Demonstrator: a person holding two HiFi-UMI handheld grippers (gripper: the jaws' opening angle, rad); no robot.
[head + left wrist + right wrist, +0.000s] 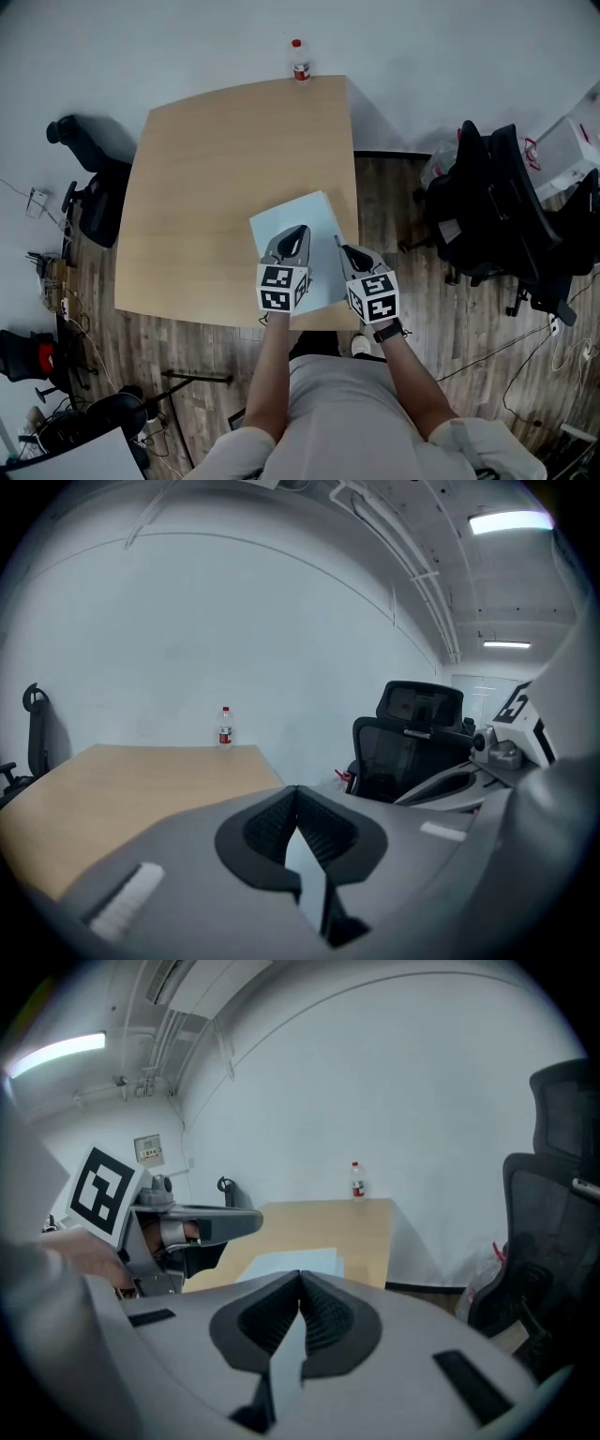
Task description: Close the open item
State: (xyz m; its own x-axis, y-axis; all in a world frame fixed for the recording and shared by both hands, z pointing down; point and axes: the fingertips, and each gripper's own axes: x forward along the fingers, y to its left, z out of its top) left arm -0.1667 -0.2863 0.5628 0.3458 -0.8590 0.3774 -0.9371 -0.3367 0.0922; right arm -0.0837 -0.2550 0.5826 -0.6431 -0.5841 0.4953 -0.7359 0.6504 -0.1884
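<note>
**Head view: both grippers over the pale item, empty**

Head view: the pale blue flat rectangular item [302, 251] sits on the light wooden table [216, 169], in the table's 5 o'clock corner. Its near edge is close to the table's near edge. The long axis runs roughly 12 to 6, with the far end tipped a little toward 11. It lies flat. I can't tell from here whether it is open or closed.

The left gripper [298, 232] is over the middle of the item, pointing toward 12. Its own view shows the jaws [298, 791] closed tip to tip with nothing between them. The right gripper [341, 247] is over the item's 3 o'clock edge, pointing toward 11. Its jaws [300, 1277] are also pressed together and empty. No view settles whether either tip touches the item.

Right gripper view: the item [291, 1265] shows just past the jaws, with the left gripper at 9 o'clock.

Room:
- A clear plastic bottle with a red cap [300, 61] stands at the table's 12 o'clock edge, by the white wall [187, 649].
- A black office chair [497, 197] is at 3 o'clock.
- Another black chair [89, 187] is at 9 o'clock.
- The floor is dark wood plank [441, 309].
</note>
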